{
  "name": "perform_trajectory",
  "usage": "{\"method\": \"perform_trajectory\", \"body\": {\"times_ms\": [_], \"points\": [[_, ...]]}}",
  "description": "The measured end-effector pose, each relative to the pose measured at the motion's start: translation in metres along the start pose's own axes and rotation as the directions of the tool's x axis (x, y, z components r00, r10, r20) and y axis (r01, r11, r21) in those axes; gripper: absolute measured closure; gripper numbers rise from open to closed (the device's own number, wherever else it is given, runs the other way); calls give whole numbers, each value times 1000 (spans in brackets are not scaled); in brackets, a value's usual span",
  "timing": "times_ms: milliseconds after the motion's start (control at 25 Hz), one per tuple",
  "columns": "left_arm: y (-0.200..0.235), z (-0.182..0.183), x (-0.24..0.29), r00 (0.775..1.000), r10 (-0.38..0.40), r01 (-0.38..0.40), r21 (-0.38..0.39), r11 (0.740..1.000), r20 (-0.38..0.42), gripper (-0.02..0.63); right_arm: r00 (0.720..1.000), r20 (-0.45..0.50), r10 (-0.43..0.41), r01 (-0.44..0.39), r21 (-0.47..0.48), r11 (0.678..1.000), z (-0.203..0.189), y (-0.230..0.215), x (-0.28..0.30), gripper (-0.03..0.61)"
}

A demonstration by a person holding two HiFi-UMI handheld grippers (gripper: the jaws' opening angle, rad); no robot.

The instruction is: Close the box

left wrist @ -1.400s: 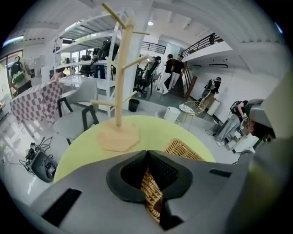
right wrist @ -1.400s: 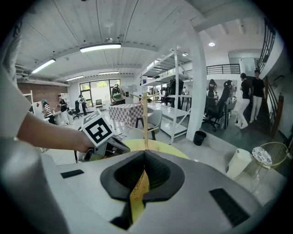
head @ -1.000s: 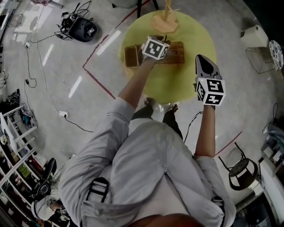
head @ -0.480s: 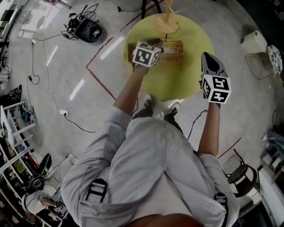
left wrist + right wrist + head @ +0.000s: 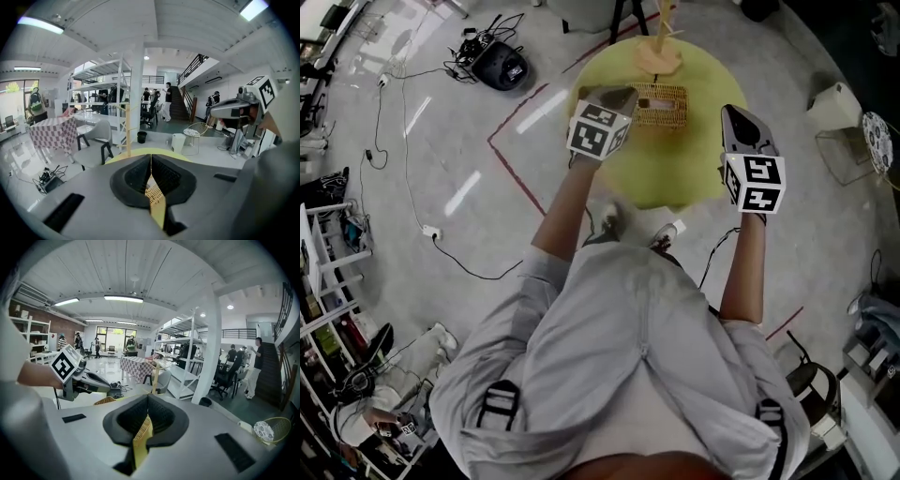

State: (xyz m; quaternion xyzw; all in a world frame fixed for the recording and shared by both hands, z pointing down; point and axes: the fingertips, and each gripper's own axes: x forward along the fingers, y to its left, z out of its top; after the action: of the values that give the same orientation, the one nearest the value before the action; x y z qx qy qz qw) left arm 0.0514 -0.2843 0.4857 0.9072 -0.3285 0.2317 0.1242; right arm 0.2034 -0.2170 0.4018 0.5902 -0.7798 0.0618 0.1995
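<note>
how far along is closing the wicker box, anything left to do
Done, as it looks: the wicker box on the yellow table shows a flat top in the head view, no flap standing open. In hand: nothing. The left gripper has just been closing its jaws, which meet on nothing; the right gripper is shut and empty too, both clear of the box. Left: probably nothing, though whether the lid sits fully down cannot be told.

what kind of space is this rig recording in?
Probably an open-plan lab or workshop-style office, not a home: tall white metal shelving, a railed staircase in the background, and red tape lines and loose cables on a polished floor.
</note>
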Motion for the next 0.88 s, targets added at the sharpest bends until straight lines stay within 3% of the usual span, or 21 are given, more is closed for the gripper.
{"method": "perform_trajectory", "body": {"times_ms": [480,880], "points": [[-33,61,-78,982,-6,-10,79,997,188,581,995,92,24,-22,-25,999,43,21,-40,557],[-53,90,-116,966,-11,-29,152,988,257,581,987,151,47,-40,-44,998,71,34,-61,557]]}}
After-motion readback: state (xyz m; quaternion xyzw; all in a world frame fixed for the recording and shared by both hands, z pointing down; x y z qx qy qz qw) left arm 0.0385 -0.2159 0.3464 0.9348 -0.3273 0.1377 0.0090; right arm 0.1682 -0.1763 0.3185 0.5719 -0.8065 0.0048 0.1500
